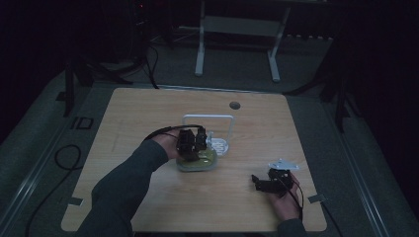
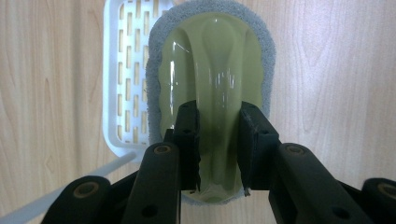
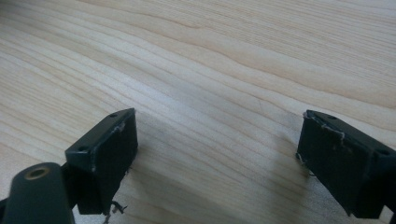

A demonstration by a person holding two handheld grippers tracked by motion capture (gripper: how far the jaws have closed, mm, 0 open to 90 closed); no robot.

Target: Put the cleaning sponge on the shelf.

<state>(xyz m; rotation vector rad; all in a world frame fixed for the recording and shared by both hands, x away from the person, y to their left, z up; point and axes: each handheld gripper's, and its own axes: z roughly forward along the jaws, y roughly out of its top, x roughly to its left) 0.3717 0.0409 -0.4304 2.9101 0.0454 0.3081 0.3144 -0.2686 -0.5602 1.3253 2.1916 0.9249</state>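
Observation:
An olive-green scrubber (image 2: 210, 56) with a grey sponge pad around its base lies near the table's middle, partly over a white slotted dish (image 2: 126, 70). My left gripper (image 2: 219, 140) points down at it, jaws closed against both sides of the raised glossy handle. In the high view the left gripper (image 1: 192, 140) sits on top of the scrubber (image 1: 197, 162). My right gripper (image 1: 258, 183) rests low over bare wood at the front right. Its jaws (image 3: 217, 154) stand wide apart with nothing between them.
A white wire frame (image 1: 207, 117) rises behind the white dish (image 1: 221, 146). The wooden table (image 1: 148, 113) has a round cable hole (image 1: 234, 105) near its far edge. A dark cable trails off the left side. A desk frame stands on the floor beyond.

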